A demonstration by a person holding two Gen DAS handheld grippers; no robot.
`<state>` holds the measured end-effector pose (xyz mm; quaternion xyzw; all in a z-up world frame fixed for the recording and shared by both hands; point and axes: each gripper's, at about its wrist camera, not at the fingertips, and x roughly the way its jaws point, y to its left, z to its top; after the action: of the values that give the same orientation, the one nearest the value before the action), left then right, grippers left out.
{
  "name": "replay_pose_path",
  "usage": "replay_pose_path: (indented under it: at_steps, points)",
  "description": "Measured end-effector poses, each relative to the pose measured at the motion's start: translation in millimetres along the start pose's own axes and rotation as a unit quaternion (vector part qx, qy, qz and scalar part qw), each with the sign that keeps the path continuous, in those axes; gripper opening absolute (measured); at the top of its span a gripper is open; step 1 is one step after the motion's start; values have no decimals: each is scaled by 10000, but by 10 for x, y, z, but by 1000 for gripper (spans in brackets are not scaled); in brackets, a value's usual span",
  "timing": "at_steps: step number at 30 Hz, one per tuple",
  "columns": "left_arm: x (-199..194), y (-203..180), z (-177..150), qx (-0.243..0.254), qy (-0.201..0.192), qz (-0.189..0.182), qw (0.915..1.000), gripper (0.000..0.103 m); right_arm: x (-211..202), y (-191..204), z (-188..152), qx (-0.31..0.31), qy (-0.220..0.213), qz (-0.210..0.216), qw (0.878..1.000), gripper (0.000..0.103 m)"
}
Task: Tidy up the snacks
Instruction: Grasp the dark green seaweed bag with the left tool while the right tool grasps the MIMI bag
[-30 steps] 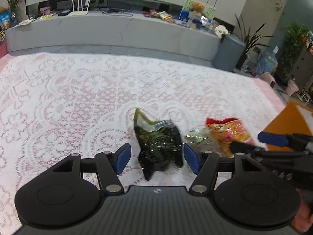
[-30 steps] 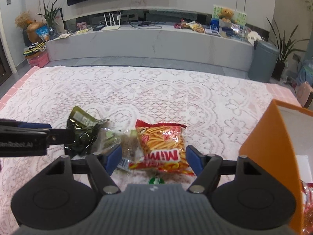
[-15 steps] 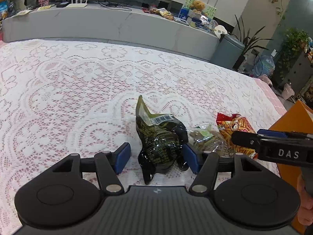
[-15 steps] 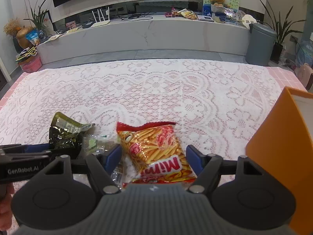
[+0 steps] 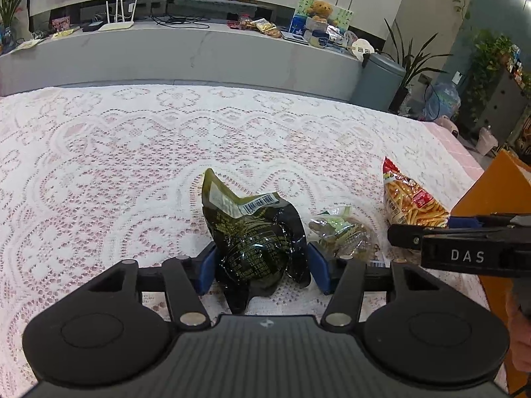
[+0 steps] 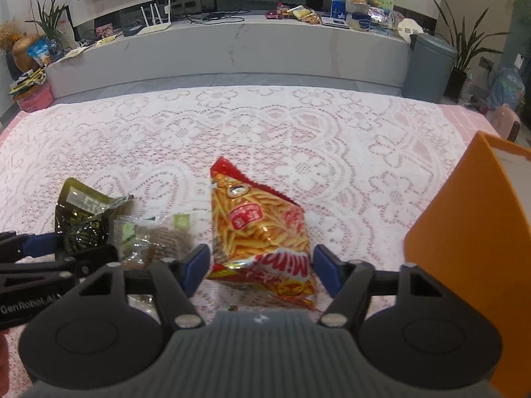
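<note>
A dark green snack pouch (image 5: 255, 235) lies on the lace tablecloth between the blue pads of my left gripper (image 5: 260, 270), whose jaws stand close against its sides. A red and yellow bag of fries snacks (image 6: 262, 235) sits between the pads of my right gripper (image 6: 260, 270), its top corner lifted. A clear packet of small snacks (image 5: 341, 232) lies between the two bags; it also shows in the right wrist view (image 6: 156, 235). The green pouch also shows in the right wrist view (image 6: 83, 219), and the fries bag in the left wrist view (image 5: 411, 199).
An orange box (image 6: 471, 248) stands at the right edge of the table, also in the left wrist view (image 5: 497, 192). Beyond the table runs a long grey counter (image 5: 199, 53) with clutter, and a grey bin (image 6: 428, 63) beside it.
Both grippers moved forward over their bags and the jaws narrowed around them. The fries bag now stands tilted with one corner up; the green pouch sits deeper between the left pads.
</note>
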<state>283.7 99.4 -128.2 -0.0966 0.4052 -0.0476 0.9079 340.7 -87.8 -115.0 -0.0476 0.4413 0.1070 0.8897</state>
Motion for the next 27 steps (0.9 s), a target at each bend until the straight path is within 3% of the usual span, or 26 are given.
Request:
replay_pose_path:
  at_steps: [9,15,27]
  points:
    - [-16,-36,9,159,-27,4,9999,56,-41,137,-47,-492,-21,-129,9987,48]
    - [-49,-33,15,129,-31,-57,9999,48,-86,155,-52,-502,-49,-43,9987,46]
    - [-273,-14,-10,-101,-256,-145,9995,47,-210,111,-97,-409,-103,189,9989,44]
